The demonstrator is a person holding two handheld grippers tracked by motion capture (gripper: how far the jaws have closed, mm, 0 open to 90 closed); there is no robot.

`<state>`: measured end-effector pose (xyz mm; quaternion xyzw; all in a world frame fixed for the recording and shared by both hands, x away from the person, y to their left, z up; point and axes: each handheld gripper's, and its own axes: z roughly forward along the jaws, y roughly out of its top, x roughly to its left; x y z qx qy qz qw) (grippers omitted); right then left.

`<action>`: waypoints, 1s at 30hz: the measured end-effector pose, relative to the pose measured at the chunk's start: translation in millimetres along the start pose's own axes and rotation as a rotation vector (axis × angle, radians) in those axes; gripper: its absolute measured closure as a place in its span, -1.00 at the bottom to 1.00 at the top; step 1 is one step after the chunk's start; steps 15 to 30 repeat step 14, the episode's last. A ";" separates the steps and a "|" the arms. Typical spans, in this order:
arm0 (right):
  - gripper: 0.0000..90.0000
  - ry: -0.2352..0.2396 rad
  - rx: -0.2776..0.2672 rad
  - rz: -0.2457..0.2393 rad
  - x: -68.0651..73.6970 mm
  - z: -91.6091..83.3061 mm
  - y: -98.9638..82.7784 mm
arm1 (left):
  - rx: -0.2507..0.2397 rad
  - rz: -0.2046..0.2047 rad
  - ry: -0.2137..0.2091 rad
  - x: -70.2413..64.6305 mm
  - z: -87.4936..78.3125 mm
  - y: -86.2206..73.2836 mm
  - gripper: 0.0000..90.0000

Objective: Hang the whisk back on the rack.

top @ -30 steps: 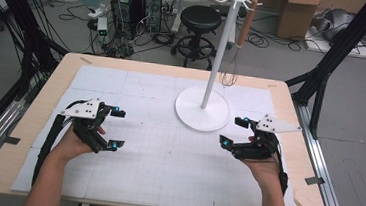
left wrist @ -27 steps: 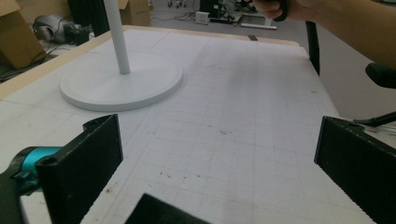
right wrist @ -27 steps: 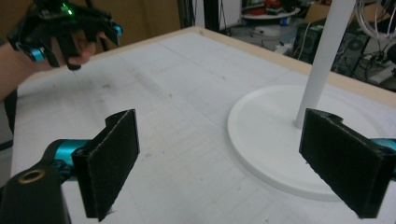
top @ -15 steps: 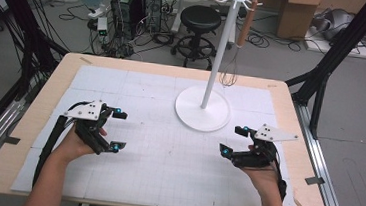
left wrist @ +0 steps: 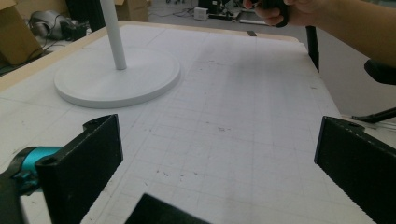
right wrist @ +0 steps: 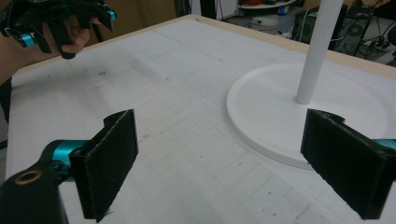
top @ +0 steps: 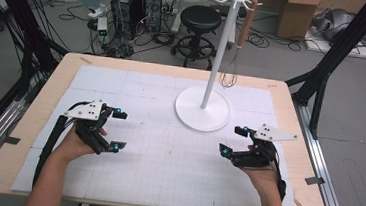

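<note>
The white round-based hanging stand [top: 203, 109] carried a wire whisk [top: 229, 76], visible from above; both grippers [top: 116, 130] [top: 233, 140] gaped wide, empty.

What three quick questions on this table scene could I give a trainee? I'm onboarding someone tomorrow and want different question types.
1. True or false: the whisk lies flat on the table.
2. Multiple choice: the jaws of the left gripper are A) shut on the whisk, B) open and empty, C) shut on the pole.
3. Fill in: the white stand rests on the table on a round ____.

Key
1. False: it hangs from a hook at the top of the stand, wire end down.
2. B. The right gripper is open and empty too.
3. Base.
</note>
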<state>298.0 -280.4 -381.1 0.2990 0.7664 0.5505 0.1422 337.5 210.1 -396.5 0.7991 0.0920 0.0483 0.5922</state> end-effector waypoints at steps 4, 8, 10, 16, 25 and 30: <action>-0.77 -0.002 0.002 -0.001 -0.2 0.4 -0.1 | -0.002 0.001 -0.001 -0.1 -0.1 0.3 -0.96; -0.77 0.003 0.005 0.007 -0.1 0.4 -0.3 | 0.000 -0.002 0.000 0.0 0.5 -0.2 -0.96; -0.76 0.005 0.007 0.005 -0.2 0.4 -0.4 | 0.003 -0.001 0.000 0.1 1.0 -0.5 -0.96; -0.76 0.004 0.007 0.004 0.0 0.2 -0.1 | 0.004 -0.002 -0.002 0.2 1.5 -0.7 -0.96; -0.76 0.004 0.007 0.004 0.0 0.2 -0.1 | 0.004 -0.002 -0.002 0.2 1.5 -0.7 -0.96; -0.76 0.004 0.007 0.004 0.0 0.2 -0.1 | 0.004 -0.002 -0.002 0.2 1.5 -0.7 -0.96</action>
